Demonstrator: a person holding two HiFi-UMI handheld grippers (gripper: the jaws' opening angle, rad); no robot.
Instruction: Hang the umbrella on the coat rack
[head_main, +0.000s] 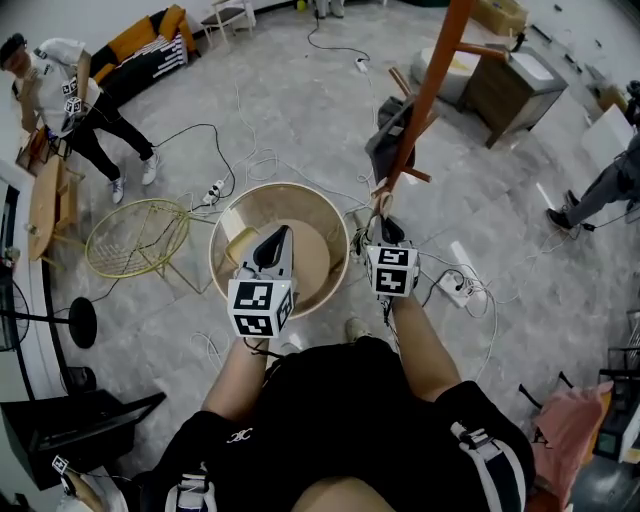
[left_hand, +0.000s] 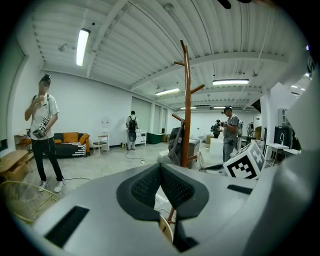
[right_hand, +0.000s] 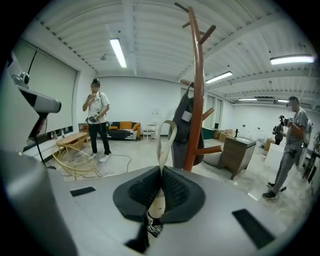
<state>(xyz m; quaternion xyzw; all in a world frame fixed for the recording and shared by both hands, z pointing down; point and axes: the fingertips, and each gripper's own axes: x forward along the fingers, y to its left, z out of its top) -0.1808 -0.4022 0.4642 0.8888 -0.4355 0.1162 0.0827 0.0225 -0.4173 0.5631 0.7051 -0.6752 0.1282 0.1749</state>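
The brown wooden coat rack (head_main: 430, 90) stands just ahead of me, with a dark garment (head_main: 392, 140) hanging from it. In the right gripper view its pole (right_hand: 198, 90) rises close behind the jaws. My right gripper (right_hand: 161, 172) is shut on the umbrella's beige strap loop (right_hand: 167, 137), which stands up above the pads. The pale umbrella handle (right_hand: 156, 204) shows below them, and the umbrella's body is hidden. In the head view the right gripper (head_main: 385, 228) is near the foot of the rack. My left gripper (head_main: 276, 238) is shut with nothing in it, over the round table. Its own view shows the rack (left_hand: 186, 100) further ahead.
A round beige table (head_main: 335, 235) lies under the left gripper, and a yellow wire chair (head_main: 135, 238) stands to its left. Cables and power strips (head_main: 455, 285) trail over the floor. A wooden cabinet (head_main: 515, 85) stands beyond the rack. People stand at the far left (head_main: 75, 95) and right (head_main: 600, 190).
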